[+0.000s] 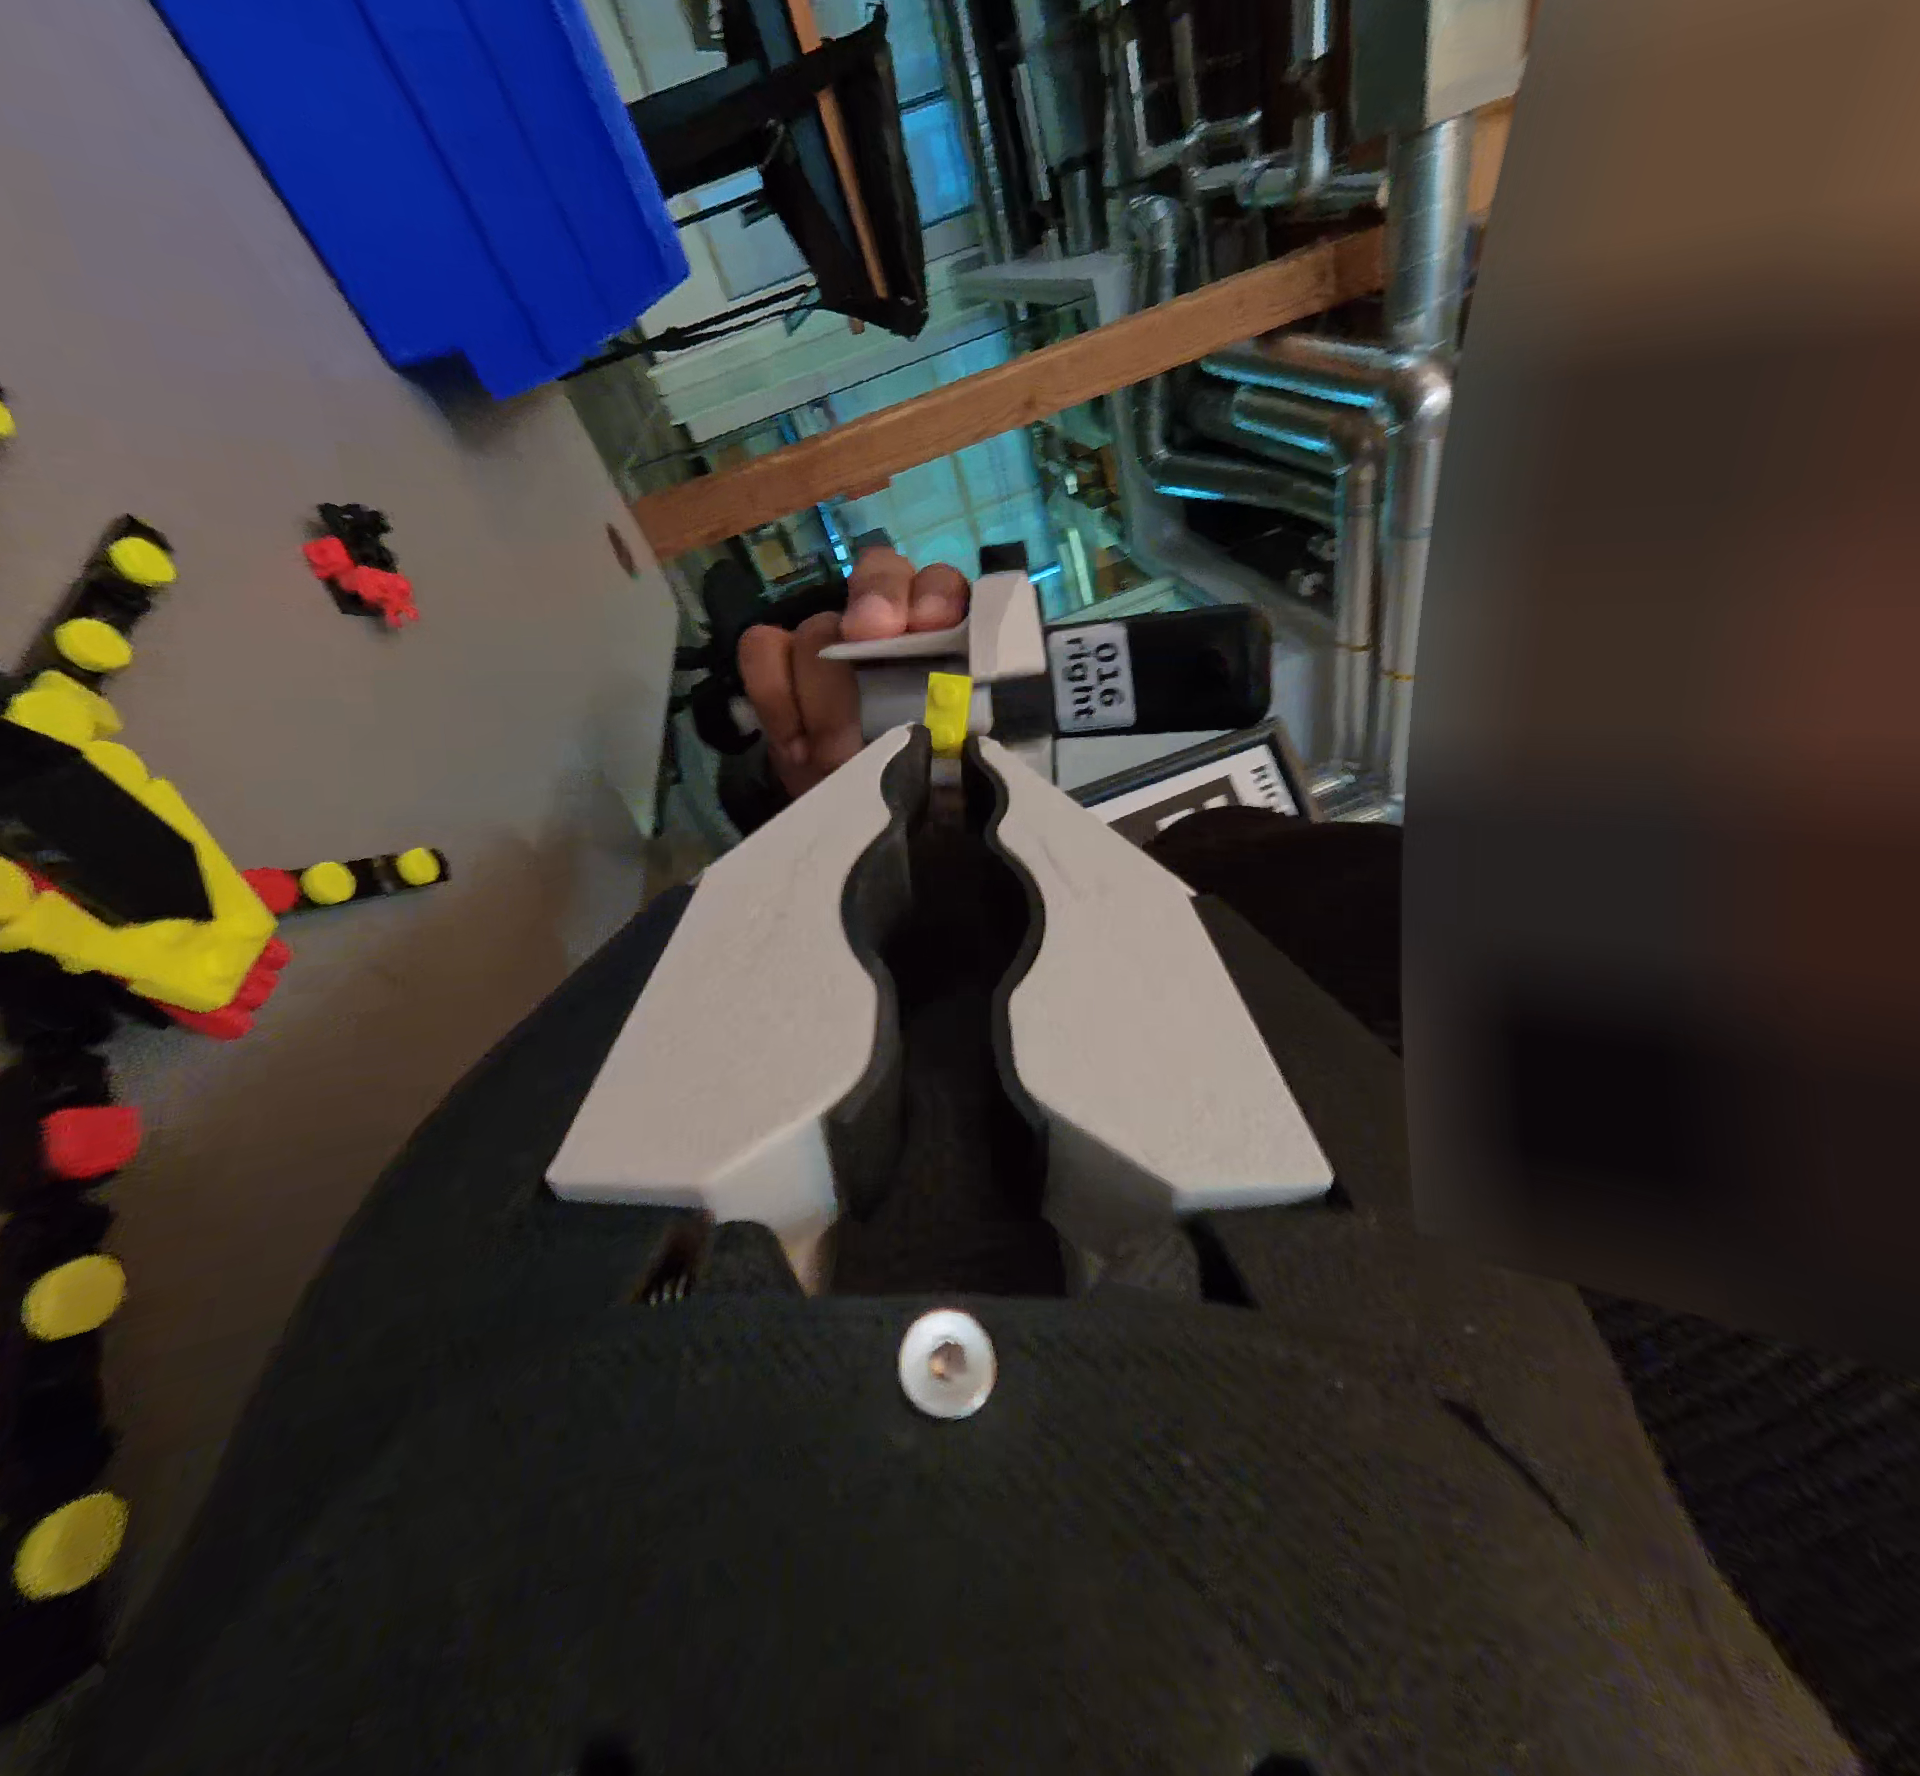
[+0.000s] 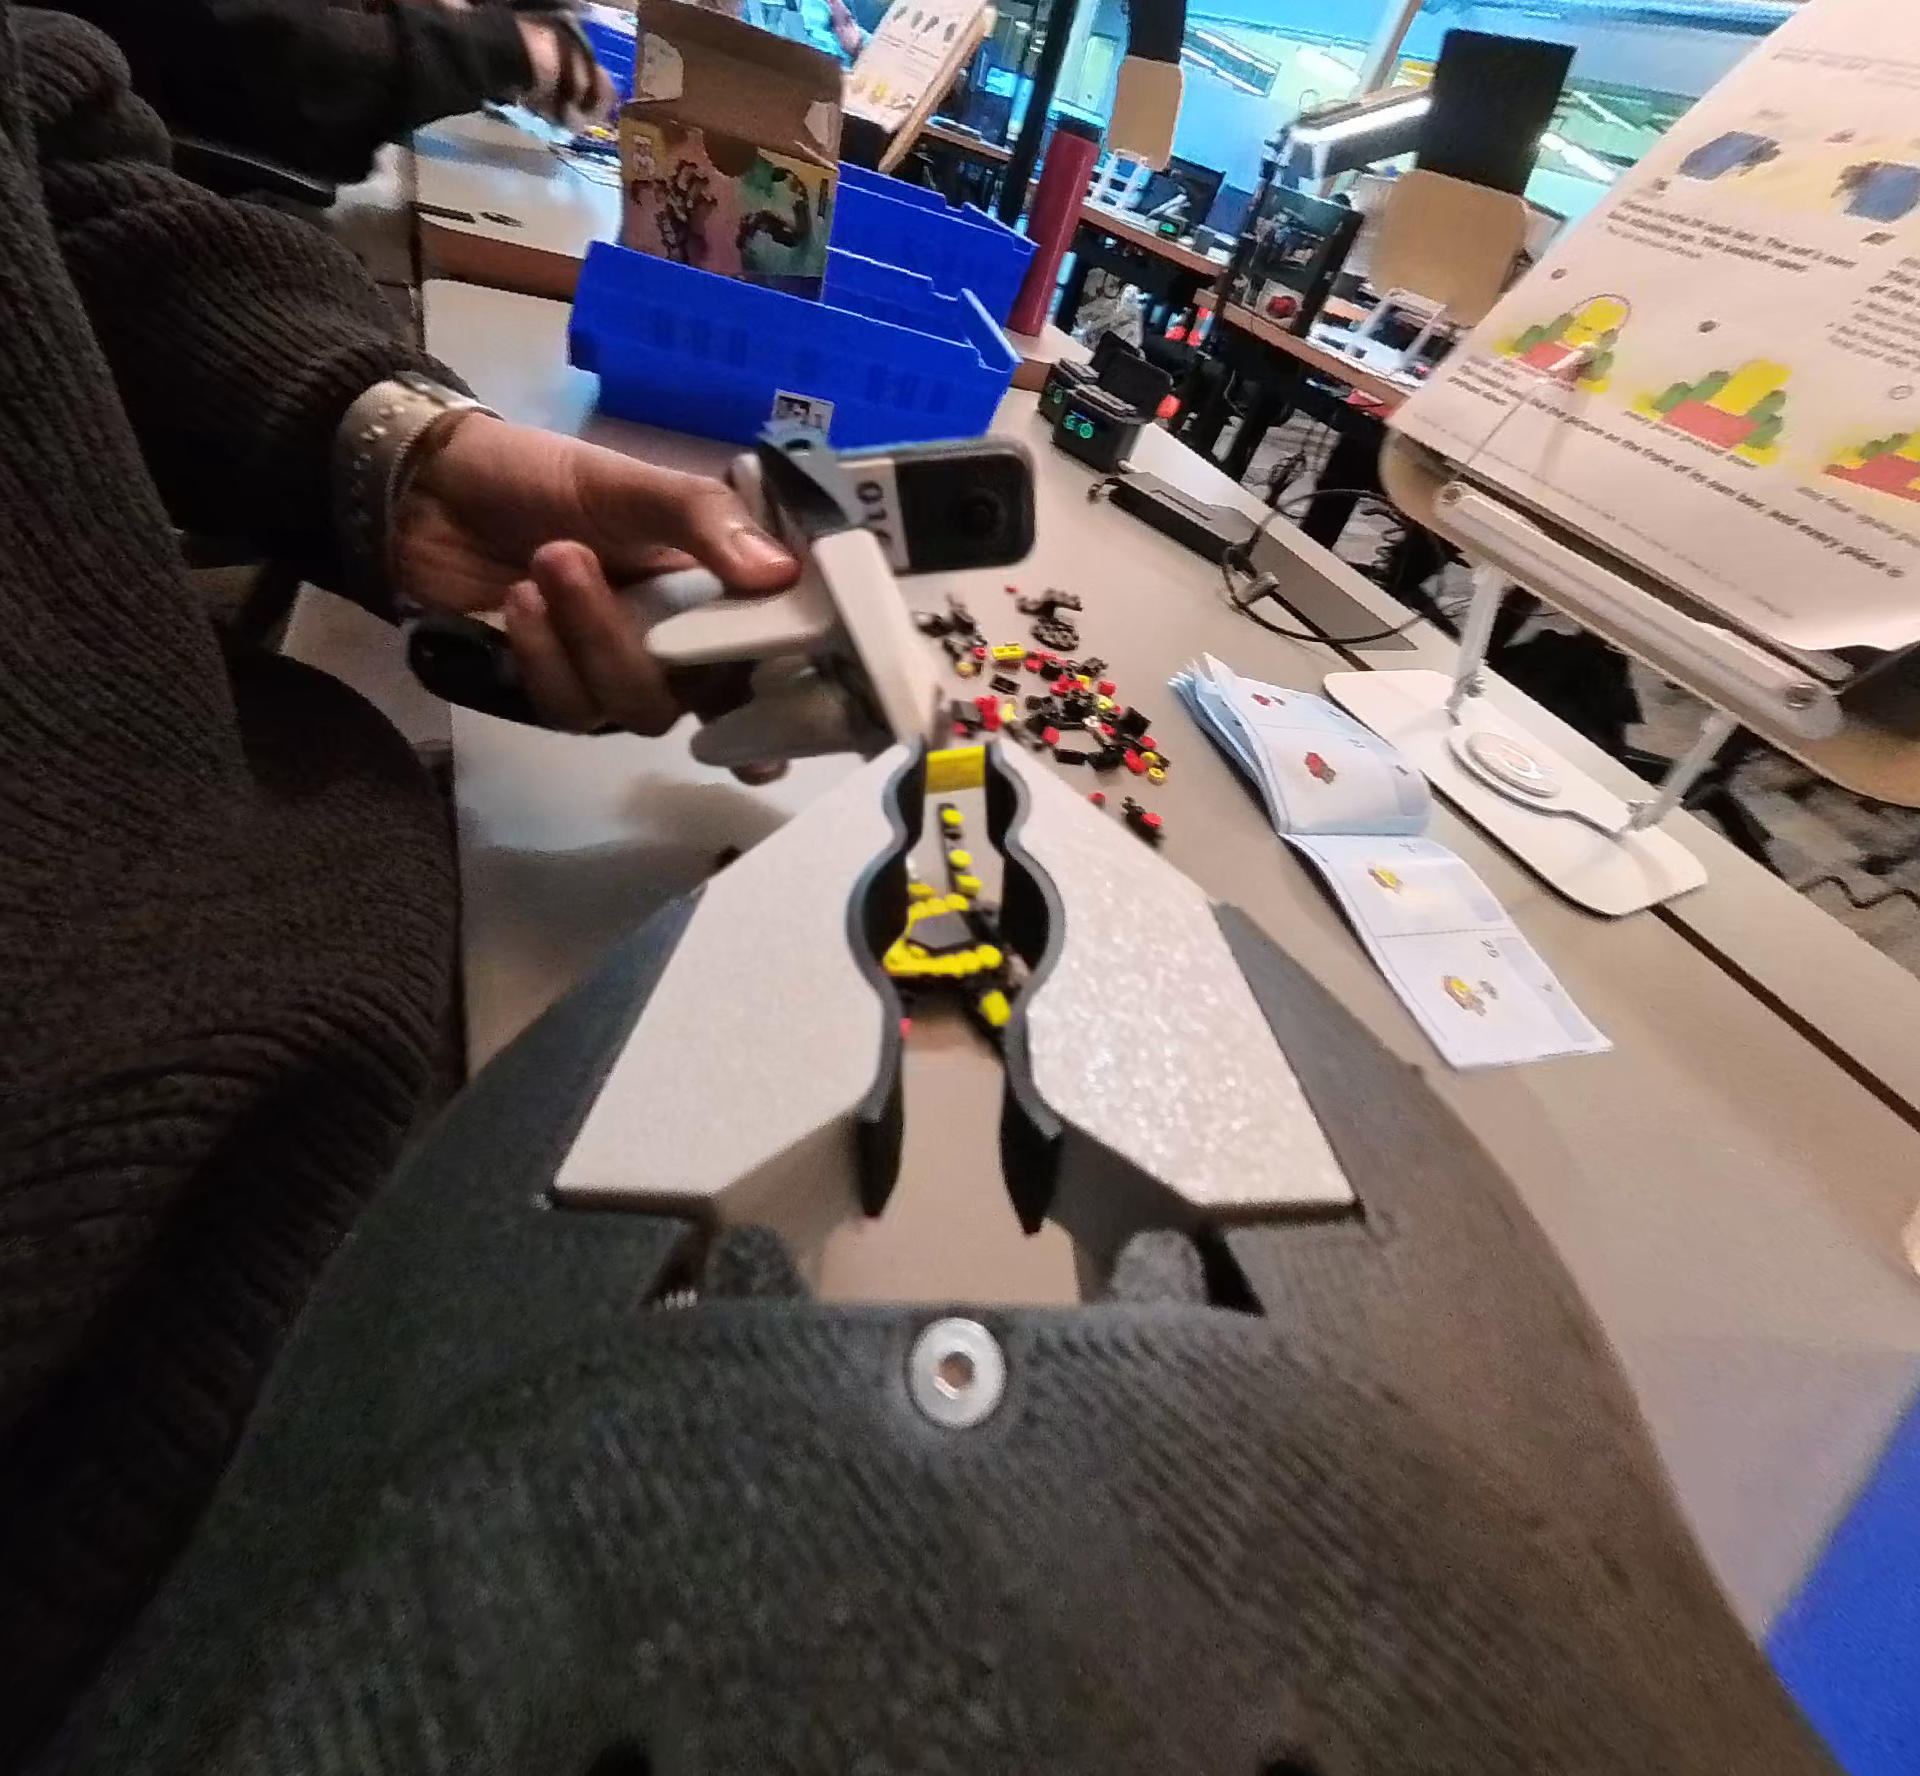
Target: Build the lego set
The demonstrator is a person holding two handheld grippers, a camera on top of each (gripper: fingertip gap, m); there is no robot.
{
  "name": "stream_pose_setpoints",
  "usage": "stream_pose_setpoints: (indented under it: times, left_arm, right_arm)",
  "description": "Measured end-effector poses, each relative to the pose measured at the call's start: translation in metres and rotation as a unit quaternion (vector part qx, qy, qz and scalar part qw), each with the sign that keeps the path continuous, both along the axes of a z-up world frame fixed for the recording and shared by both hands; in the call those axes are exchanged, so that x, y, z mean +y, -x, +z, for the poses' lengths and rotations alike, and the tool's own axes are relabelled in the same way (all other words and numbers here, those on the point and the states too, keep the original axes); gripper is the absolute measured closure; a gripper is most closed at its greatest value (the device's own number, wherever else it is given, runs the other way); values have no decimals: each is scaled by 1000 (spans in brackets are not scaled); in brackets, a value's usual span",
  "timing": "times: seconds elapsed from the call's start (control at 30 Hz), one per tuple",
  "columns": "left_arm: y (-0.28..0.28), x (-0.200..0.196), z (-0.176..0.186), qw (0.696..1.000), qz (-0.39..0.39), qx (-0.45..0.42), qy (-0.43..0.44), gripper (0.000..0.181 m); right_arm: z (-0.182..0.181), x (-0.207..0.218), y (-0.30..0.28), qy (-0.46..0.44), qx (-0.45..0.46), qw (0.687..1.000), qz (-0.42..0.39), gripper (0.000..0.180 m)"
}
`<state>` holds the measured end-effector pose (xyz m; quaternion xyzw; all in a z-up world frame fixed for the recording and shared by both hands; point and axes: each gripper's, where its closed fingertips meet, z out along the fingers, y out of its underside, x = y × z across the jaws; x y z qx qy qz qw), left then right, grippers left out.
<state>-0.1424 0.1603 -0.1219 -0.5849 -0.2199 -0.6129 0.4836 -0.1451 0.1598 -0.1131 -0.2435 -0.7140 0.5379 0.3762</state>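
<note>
A small yellow brick (image 1: 948,718) sits at the tips of my left gripper (image 1: 945,747), whose fingers are closed on it. My right gripper (image 2: 954,755) also pinches this yellow brick (image 2: 954,768) across its tips. The two grippers meet tip to tip above the table. In the right wrist view the left gripper's finger (image 2: 883,646) comes down onto the brick from the upper left. The yellow, black and red model (image 1: 125,905) lies on the table below and also shows through my right fingers' gap (image 2: 940,937).
Loose black, red and yellow pieces (image 2: 1049,698) lie on the table, an open instruction booklet (image 2: 1382,853) to their right. Blue bins (image 2: 790,344) and a cardboard box (image 2: 727,168) stand behind. A white stand with a sheet (image 2: 1662,376) is at right. A person's sleeve (image 2: 187,583) is at left. Left and right tips are no more than a few centimetres apart.
</note>
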Motion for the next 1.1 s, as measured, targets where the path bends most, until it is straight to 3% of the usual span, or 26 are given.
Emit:
stream_pose_setpoints:
  times: [0.13,0.27,0.5,0.7,0.87,1.1]
  left_arm:
    - [-15,3,-19,992,-13,118,41,178]
    - [-28,14,-44,950,-16,298,92,179]
    - [-36,51,-87,883,-11,434,179,181]
    - [-38,66,-88,892,0,419,172,181]
    - [-34,64,-77,891,9,429,148,181]
    - [-39,50,-56,888,20,449,98,181]
  right_arm:
    - [11,53,5,18,6,995,-98,170]
    - [11,114,4,43,-26,975,-216,170]
    - [-26,128,-11,-18,-88,961,-260,170]
    - [-40,139,-29,-120,-88,948,-280,172]
    - [-24,162,-35,-39,-77,949,-302,173]
    - [-8,201,-59,23,-47,925,-375,176]
